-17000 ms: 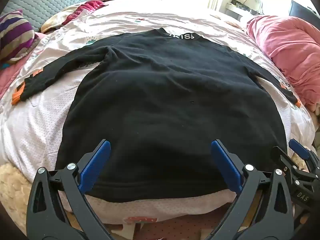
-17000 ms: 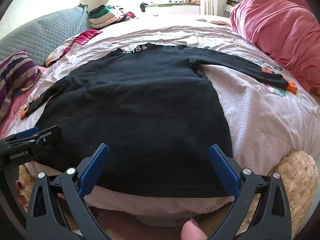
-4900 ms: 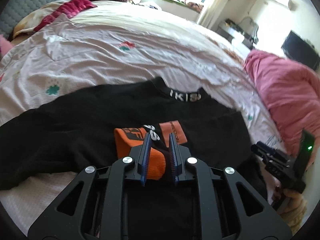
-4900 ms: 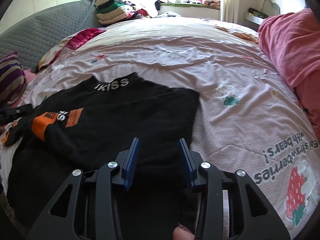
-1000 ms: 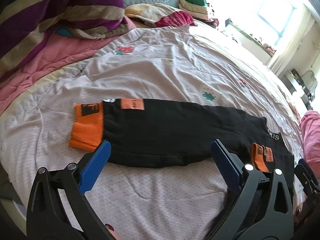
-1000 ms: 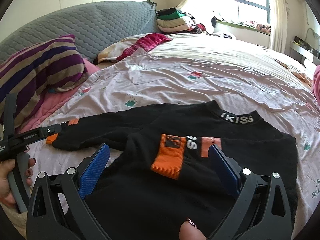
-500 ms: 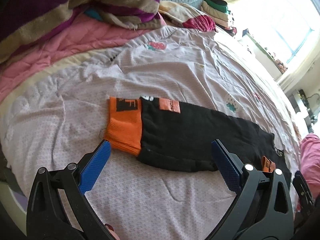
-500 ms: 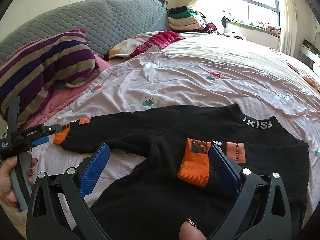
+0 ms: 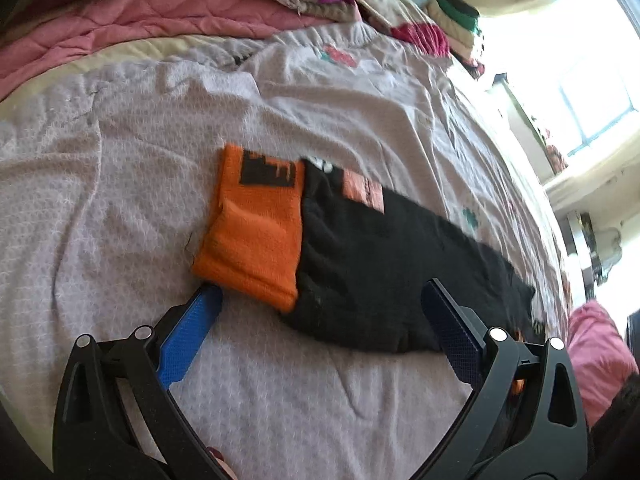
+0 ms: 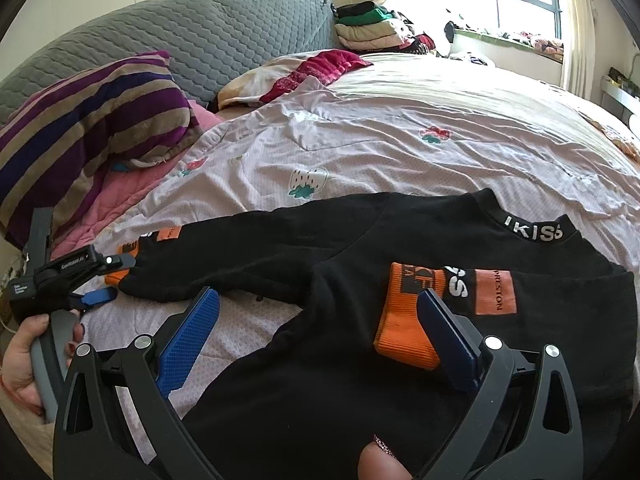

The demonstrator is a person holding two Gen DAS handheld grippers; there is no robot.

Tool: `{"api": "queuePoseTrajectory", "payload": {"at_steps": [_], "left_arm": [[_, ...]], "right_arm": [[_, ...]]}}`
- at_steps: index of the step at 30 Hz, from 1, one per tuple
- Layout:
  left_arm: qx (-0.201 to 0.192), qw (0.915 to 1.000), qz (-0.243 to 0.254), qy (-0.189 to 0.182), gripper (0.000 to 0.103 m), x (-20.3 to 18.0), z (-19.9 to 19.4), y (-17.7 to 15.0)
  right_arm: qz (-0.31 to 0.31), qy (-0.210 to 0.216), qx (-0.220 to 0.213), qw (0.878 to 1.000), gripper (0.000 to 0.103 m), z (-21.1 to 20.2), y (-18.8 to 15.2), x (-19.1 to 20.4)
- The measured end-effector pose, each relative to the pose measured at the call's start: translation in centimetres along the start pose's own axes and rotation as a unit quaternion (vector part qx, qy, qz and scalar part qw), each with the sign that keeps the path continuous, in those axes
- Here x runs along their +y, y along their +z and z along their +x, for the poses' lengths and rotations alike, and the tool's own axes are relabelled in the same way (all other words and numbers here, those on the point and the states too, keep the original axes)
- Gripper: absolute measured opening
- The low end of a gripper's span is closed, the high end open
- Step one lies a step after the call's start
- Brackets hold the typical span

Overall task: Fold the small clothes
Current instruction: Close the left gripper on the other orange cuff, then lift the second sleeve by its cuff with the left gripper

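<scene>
A black sweater [image 10: 360, 360] with an "IKISS" collar lies flat on the bed. Its right sleeve is folded across the body, orange cuff [image 10: 408, 316] on top. Its left sleeve [image 9: 384, 276] stretches out over the sheet and ends in an orange cuff [image 9: 256, 228]. My left gripper [image 9: 320, 296] is open, its jaws straddling that cuff just short of it; it also shows in the right wrist view [image 10: 108, 276]. My right gripper [image 10: 318, 300] is open and empty above the sweater's body, near the folded cuff.
The bed has a pale pink printed sheet [image 10: 400, 152]. A striped purple pillow [image 10: 80, 128] and pink quilt [image 9: 140, 20] lie at the left. Folded clothes [image 10: 372, 28] are stacked by the grey headboard [image 10: 200, 32]. A pink blanket [image 9: 596, 356] lies far right.
My left gripper has moved closer to the outstretched sleeve's orange cuff, which now sits between its open jaws. My right gripper has shifted slightly left over the sweater.
</scene>
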State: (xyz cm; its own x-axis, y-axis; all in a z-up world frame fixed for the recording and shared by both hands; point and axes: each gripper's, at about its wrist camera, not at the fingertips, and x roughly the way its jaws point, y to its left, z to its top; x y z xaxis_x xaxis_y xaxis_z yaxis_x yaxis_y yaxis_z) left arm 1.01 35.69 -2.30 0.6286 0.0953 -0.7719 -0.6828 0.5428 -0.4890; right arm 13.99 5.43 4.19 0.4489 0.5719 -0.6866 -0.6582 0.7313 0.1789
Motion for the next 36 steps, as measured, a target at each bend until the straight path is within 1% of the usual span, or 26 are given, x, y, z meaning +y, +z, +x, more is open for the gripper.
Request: {"api": "queuePoseTrajectory", "payload": {"at_steps": [3, 5, 6, 8, 10, 11, 12, 13, 14, 15, 16, 17, 21, 25, 27, 29, 31, 36], "left_arm": [[-0.021, 0.9995, -0.024, 0.003, 0.093, 0.1, 0.3, 0.5], [-0.048, 0.9974, -0.053, 0.006, 0.093, 0.3, 0.3, 0.6], [-0.056, 0.9965, -0.062, 0.009, 0.09, 0.3, 0.4, 0.7], [-0.07, 0.9947, -0.072, 0.02, 0.08, 0.1, 0.6, 0.6], [-0.082, 0.9933, -0.075, 0.032, 0.058, -0.1, 0.7, 0.5], [-0.085, 0.9928, -0.078, 0.032, 0.053, -0.1, 0.8, 0.6], [-0.086, 0.9925, -0.081, 0.031, 0.043, 0.0, 0.9, 0.7], [-0.089, 0.9918, -0.087, 0.027, 0.031, 0.2, 0.9, 0.7], [-0.09, 0.9915, -0.091, 0.024, 0.025, 0.3, 1.0, 0.9], [-0.089, 0.9913, -0.095, 0.017, 0.012, 0.4, 1.1, 0.9], [-0.088, 0.9913, -0.097, 0.011, 0.008, 0.4, 1.1, 1.0], [-0.089, 0.9913, -0.097, 0.006, 0.008, 0.4, 1.0, 1.0], [-0.107, 0.9898, -0.089, -0.031, 0.006, -0.7, 0.1, 0.8], [-0.121, 0.9867, -0.073, -0.081, 0.006, -2.5, -1.2, 0.4], [-0.127, 0.9852, -0.06, -0.098, 0.006, -3.5, -1.7, 0.2], [-0.137, 0.9819, -0.05, -0.121, 0.006, -4.5, -2.4, -0.1], [-0.142, 0.9804, -0.03, -0.133, 0.006, -5.8, -2.8, -0.3], [-0.136, 0.9762, 0.01, -0.168, 0.006, -9.1, -3.3, -1.2]], "right_arm": [[0.007, 0.003, 0.0, 1.0, 0.098, 0.4, -0.1, -0.2], [0.012, 0.003, 0.001, 1.0, 0.098, 0.7, -0.1, -0.3], [0.014, 0.003, 0.003, 1.0, 0.098, 0.8, -0.1, -0.4], [0.019, 0.002, 0.005, 1.0, 0.098, 1.1, -0.2, -0.6], [0.02, 0.0, 0.006, 1.0, 0.098, 1.1, -0.2, -0.7], [0.02, -0.003, 0.005, 1.0, 0.098, 1.1, -0.2, -0.9], [0.019, -0.005, 0.004, 1.0, 0.098, 1.0, -0.2, -1.0], [0.019, -0.007, 0.003, 1.0, 0.098, 0.9, -0.2, -1.1], [0.018, -0.011, 0.0, 1.0, 0.098, 0.7, -0.3, -1.4], [0.019, -0.013, -0.002, 1.0, 0.098, 0.6, -0.2, -1.6], [0.02, -0.016, -0.003, 1.0, 0.098, 0.5, -0.2, -1.8], [0.024, -0.018, -0.005, 1.0, 0.098, 0.4, -0.3, -2.1], [0.039, -0.021, -0.009, 0.999, 0.098, -0.1, -0.5, -3.2], [0.05, -0.029, -0.01, 0.998, 0.098, -0.7, -1.0, -4.1], [0.053, -0.039, -0.011, 0.998, 0.098, -1.0, -1.3, -4.6], [0.058, -0.048, -0.01, 0.997, 0.098, -1.3, -1.6, -5.1], [0.066, -0.054, -0.01, 0.996, 0.098, -1.6, -1.8, -5.6], [0.1, -0.059, -0.014, 0.993, 0.098, -2.5, -2.6, -7.2]]}}
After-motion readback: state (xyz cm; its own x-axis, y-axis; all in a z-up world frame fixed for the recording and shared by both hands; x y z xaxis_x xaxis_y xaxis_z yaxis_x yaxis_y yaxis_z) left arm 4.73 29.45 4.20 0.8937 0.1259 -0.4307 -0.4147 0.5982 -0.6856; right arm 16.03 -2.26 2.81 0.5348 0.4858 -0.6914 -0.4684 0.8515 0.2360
